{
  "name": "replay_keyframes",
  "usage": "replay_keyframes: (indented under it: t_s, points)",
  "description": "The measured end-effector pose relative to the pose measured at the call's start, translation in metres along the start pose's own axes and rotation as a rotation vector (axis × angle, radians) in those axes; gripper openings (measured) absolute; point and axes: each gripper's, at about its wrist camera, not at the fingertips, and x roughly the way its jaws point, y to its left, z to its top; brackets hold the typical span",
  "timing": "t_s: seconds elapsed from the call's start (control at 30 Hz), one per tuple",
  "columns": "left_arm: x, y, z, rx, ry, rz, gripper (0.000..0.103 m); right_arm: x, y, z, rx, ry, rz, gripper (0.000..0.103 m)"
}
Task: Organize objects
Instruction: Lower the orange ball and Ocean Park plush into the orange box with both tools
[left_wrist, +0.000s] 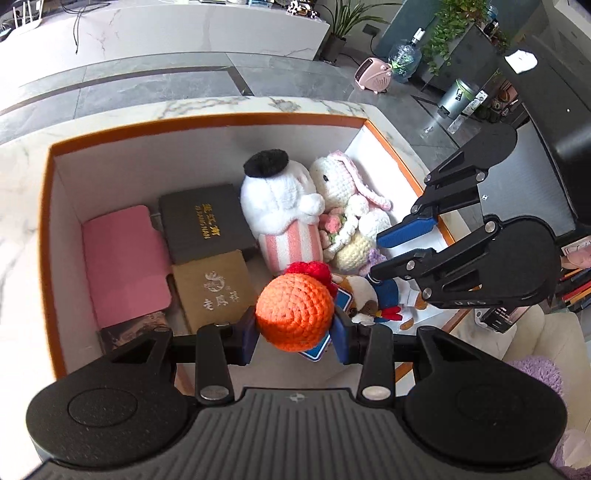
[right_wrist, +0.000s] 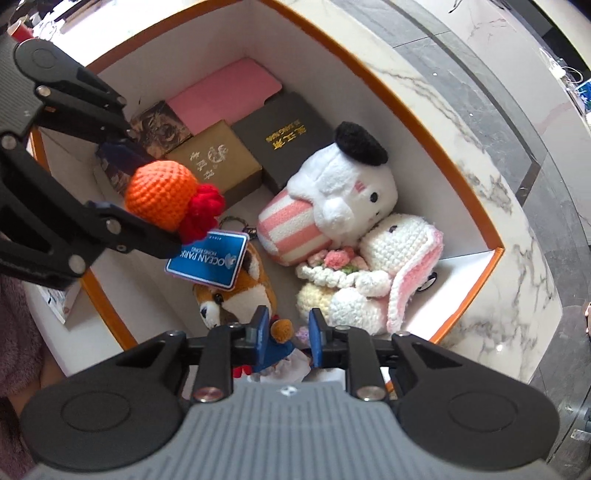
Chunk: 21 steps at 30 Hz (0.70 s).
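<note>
My left gripper (left_wrist: 295, 334) is shut on an orange crochet ball (left_wrist: 293, 310) with a red tuft, held above the near part of an orange-rimmed white box (left_wrist: 207, 120). The right wrist view shows the same ball (right_wrist: 160, 194) at upper left. My right gripper (right_wrist: 289, 330) points down into the box over a fox plush in blue clothes (right_wrist: 236, 295). Its blue pads stand a little apart. A brown paw shows between them, and a gap remains at the right pad. A blue tag (right_wrist: 207, 258) lies over the fox.
The box also holds a pink case (left_wrist: 125, 258), a black box (left_wrist: 207, 221), a gold box (left_wrist: 214, 288), a white plush with a black cap (left_wrist: 277, 199) and a crochet bunny (left_wrist: 340, 184). It stands on a marble table (right_wrist: 491, 206). A pink heater (left_wrist: 373, 75) stands on the floor beyond.
</note>
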Motion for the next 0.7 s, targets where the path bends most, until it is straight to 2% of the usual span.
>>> replay_keyframes:
  t_s: [0.1,0.2,0.27,0.37,0.47,0.57,0.7]
  points:
    - [-0.014,0.011,0.000,-0.024,-0.001,0.036,0.047,-0.005,-0.001,0.000,0.039,-0.043,-0.012,0.024]
    - [-0.018,0.020,-0.002,-0.040,0.046,0.050,0.047,-0.009,0.000,-0.001,0.070,-0.070,-0.023,0.025]
    - [-0.013,0.024,-0.005,-0.050,0.102,0.036,0.047,-0.006,0.000,-0.001,0.089,-0.077,-0.028,0.025]
    - [-0.002,0.030,-0.010,-0.082,0.148,0.057,0.047,-0.002,0.002,0.000,0.112,-0.079,-0.029,0.025]
    - [0.005,0.032,-0.009,-0.100,0.162,0.035,0.047,0.000,0.004,0.001,0.129,-0.089,-0.020,0.025]
    - [0.013,0.030,-0.009,-0.085,0.189,0.066,0.047,0.003,0.003,0.000,0.149,-0.103,-0.027,0.026]
    - [0.018,0.025,-0.010,-0.066,0.206,0.069,0.047,0.003,-0.001,0.000,0.183,-0.120,-0.025,0.026]
